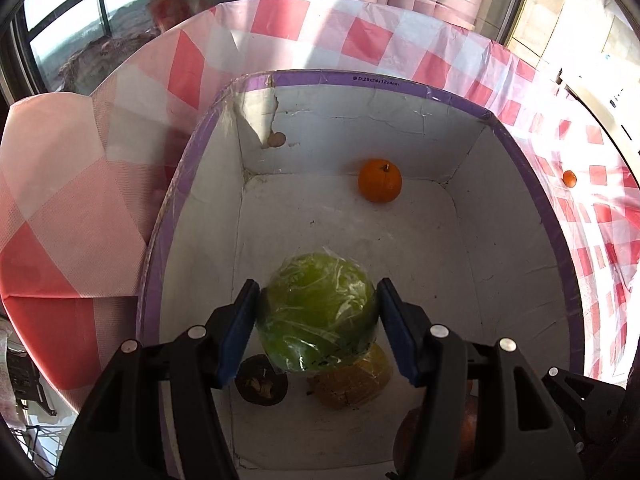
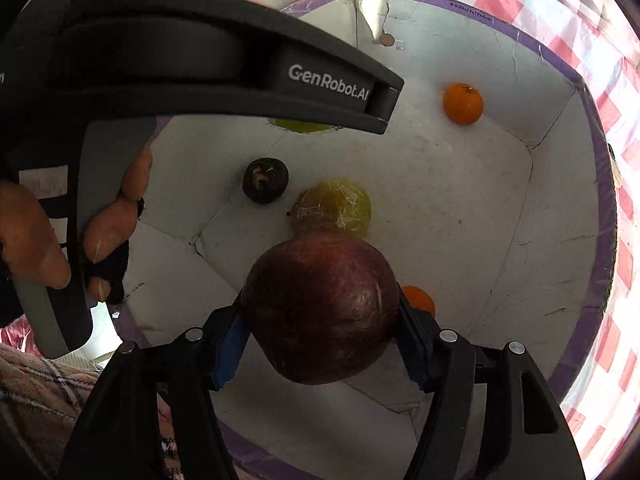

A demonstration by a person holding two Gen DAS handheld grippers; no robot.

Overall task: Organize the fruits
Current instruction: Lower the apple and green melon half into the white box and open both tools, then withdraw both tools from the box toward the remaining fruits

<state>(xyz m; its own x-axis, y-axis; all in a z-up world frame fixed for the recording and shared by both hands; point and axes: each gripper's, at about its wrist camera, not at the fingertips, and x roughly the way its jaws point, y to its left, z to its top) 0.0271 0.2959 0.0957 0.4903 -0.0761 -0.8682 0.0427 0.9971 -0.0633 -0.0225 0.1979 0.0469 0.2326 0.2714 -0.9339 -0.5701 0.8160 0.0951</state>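
A white cardboard box with a purple rim [image 1: 400, 85] sits on a red-and-white checked cloth. My left gripper [image 1: 318, 320] is shut on a green fruit in plastic wrap [image 1: 316, 312], held above the box floor. My right gripper [image 2: 320, 324] is shut on a dark red pomegranate [image 2: 320, 308] over the same box [image 2: 600, 200]. On the box floor lie an orange [image 1: 379, 181] [image 2: 463, 103], a wrapped yellow fruit [image 1: 352, 384] [image 2: 334, 210], a dark round fruit [image 1: 261, 379] [image 2: 265, 181] and a second orange [image 2: 420, 298], partly hidden by my right finger.
A small orange [image 1: 569, 178] lies on the checked cloth [image 1: 280, 28] to the right of the box. The left gripper's body and the hand that holds it [image 2: 48, 240] fill the upper left of the right wrist view. A window is behind the table.
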